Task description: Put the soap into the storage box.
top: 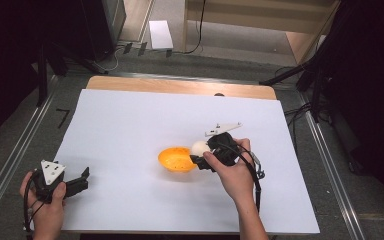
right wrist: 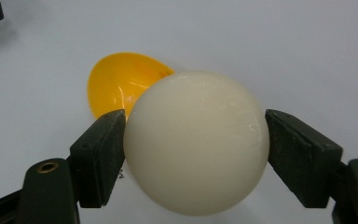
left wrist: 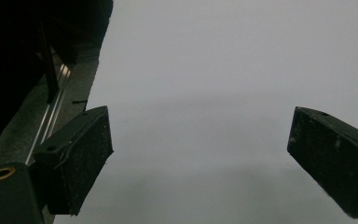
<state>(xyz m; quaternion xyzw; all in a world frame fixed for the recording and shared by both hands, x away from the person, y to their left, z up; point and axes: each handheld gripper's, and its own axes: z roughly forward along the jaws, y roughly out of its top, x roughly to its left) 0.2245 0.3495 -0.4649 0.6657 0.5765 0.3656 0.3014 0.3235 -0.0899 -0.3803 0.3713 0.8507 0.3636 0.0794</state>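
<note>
An orange bowl point(top: 176, 159) sits near the middle of the white sheet point(top: 130, 125). My right gripper point(top: 200, 152) is shut on a cream-white ball point(top: 199, 147) just right of the bowl's rim. In the right gripper view the ball point(right wrist: 196, 142) is clamped between both black jaws, with the orange bowl point(right wrist: 121, 81) behind it. My left gripper point(top: 82, 180) rests at the sheet's front left, held in a hand, its jaws wide apart. The left gripper view has my left gripper point(left wrist: 200, 158) open over bare white sheet with nothing between its jaws.
The white sheet covers a wooden table point(top: 180, 86) whose far edge shows. Metal rails point(top: 15, 150) run along both sides. A cable point(top: 255, 180) trails from the right gripper along the forearm. Dark stands and floor cables lie beyond the table.
</note>
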